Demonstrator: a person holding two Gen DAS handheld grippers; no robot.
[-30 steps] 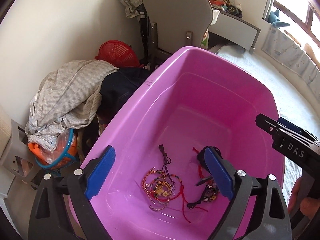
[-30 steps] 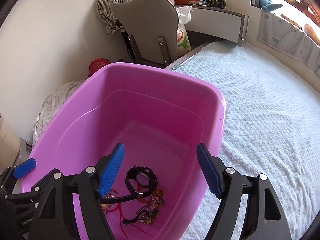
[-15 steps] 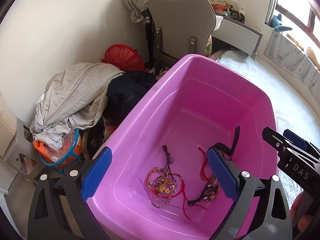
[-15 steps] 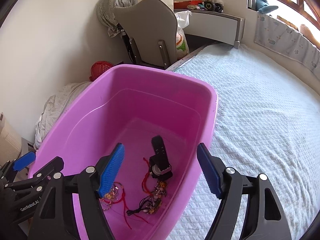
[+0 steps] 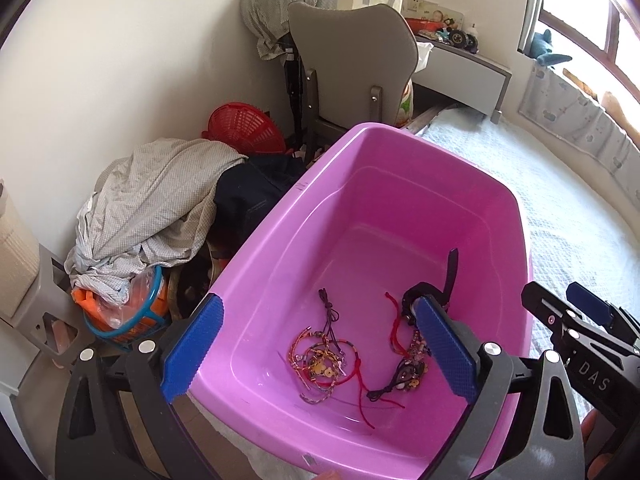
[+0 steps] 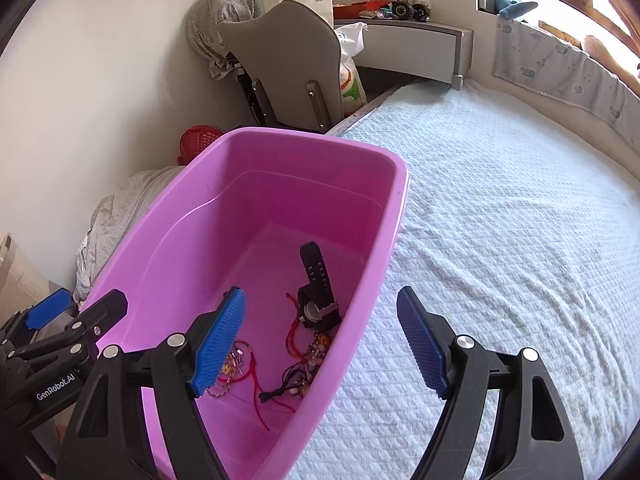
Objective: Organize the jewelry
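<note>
Pink tub (image 5: 304,216) beneath both wide, empty tongs holds watch (image 6: 318,296) and bracelets (image 5: 320,364); sorting looks nearly done.

pink tub (image 5: 256,248): 1 | black watch (image 6: 318,292): 1 | bracelet tangles (image 5: 320,364): 2 | red basket (image 5: 244,130): 1 | chair (image 5: 352,64): 1

Jewelry (image 5: 324,360) in tub (image 5: 400,168) on bed (image 6: 500,220)
</note>
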